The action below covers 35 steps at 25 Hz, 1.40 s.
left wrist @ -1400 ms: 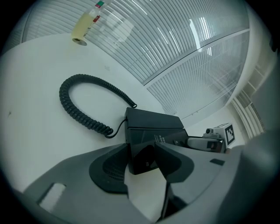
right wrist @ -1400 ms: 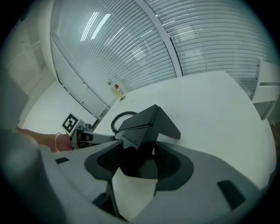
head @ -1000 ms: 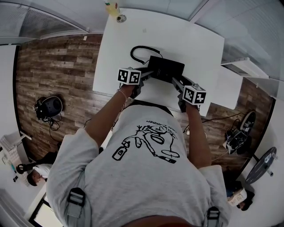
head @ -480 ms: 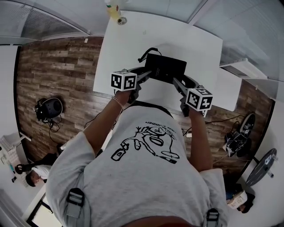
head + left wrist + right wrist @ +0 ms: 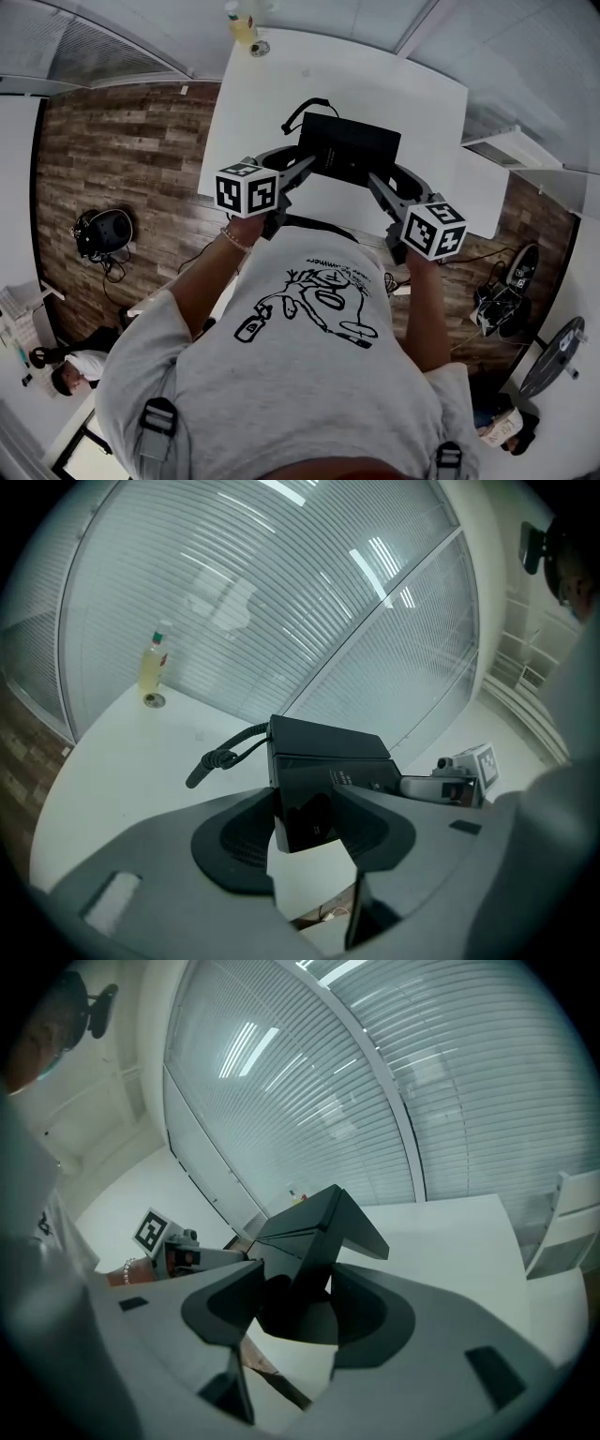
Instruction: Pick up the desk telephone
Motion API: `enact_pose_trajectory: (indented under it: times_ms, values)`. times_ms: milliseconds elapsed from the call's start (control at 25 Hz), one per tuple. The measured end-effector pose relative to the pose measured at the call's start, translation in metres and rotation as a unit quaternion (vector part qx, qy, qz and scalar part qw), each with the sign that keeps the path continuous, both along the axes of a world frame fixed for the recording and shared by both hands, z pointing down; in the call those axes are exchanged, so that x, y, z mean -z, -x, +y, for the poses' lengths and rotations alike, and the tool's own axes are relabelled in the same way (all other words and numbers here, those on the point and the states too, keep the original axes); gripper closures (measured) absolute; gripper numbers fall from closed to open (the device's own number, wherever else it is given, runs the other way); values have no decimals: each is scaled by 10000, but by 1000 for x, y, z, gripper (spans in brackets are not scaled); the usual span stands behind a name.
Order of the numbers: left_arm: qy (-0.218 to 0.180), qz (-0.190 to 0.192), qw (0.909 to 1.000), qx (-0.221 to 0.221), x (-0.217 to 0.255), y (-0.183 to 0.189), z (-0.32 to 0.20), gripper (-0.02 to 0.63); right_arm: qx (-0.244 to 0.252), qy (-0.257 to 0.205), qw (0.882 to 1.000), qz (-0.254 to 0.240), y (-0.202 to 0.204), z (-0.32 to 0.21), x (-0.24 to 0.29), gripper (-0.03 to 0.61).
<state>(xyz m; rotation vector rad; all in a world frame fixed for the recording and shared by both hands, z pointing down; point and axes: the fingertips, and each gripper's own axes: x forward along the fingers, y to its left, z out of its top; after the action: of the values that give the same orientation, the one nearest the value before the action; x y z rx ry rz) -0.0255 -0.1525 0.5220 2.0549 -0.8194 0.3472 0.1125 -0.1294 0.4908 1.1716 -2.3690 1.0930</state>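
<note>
The black desk telephone (image 5: 349, 150) hangs above the white table (image 5: 272, 94), held from both sides. My left gripper (image 5: 305, 169) is shut on its left edge, and my right gripper (image 5: 377, 180) is shut on its right edge. In the left gripper view the telephone (image 5: 323, 761) sits between the jaws of the left gripper (image 5: 305, 822), with its coiled cord (image 5: 225, 755) trailing left. In the right gripper view a corner of the telephone (image 5: 309, 1237) is wedged between the jaws of the right gripper (image 5: 295, 1312). The cord (image 5: 298, 114) dangles off the phone's far left corner.
A yellow bottle (image 5: 238, 21) and a small round thing (image 5: 258, 47) stand at the table's far left corner. A lower white side unit (image 5: 478, 192) adjoins the table on the right. On the wooden floor lie a dark bag (image 5: 103, 230) and shoes (image 5: 506, 281).
Both grippers have risen with the telephone between them, so it stands higher above the table. The coiled cord has come up off the tabletop.
</note>
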Motion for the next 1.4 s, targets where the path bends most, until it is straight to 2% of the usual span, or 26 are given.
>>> enact_pose_trajectory:
  times_ms: [360, 680, 1400]
  values:
    - [-334, -7, 9993, 136, 67, 13, 19, 437, 93, -282, 9996, -29, 11, 18, 62, 377]
    - [-571, 86, 9981, 195, 105, 21, 32, 437, 180, -523, 9984, -99, 18, 29, 100, 377]
    - [-679, 58, 9974, 229, 111, 27, 38, 437, 256, -548, 9981, -98, 23, 33, 106, 377]
